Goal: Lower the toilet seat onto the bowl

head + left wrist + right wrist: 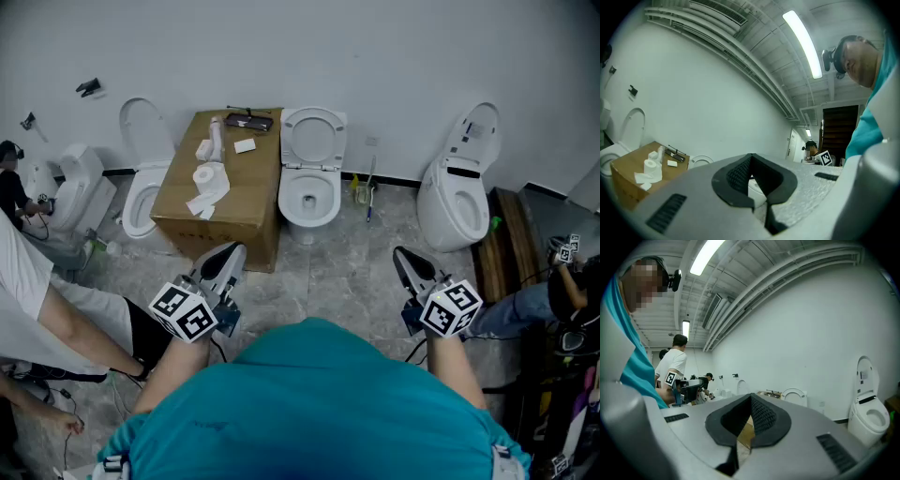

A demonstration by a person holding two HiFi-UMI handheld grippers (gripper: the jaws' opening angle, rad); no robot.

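Note:
The middle toilet [310, 199] stands against the far wall with its white seat [313, 139] raised upright over the bowl. My left gripper [232, 253] hovers low in front of it, left of centre, jaws shut with nothing between them. My right gripper [406, 257] hangs at the same height to the right, also shut and empty. Both are well short of the toilet. In the left gripper view the raised seat [700, 161] shows just past the left gripper [751, 172]. In the right gripper view the seat [794, 395] stands beyond the right gripper [750, 420].
A cardboard box [246, 202] with paper rolls [210, 176] on top sits right beside the toilet's left. Another toilet [141, 197] stands left of the box, a third [459, 192] at the right. A brush [368, 195] leans by the wall. People sit at both sides.

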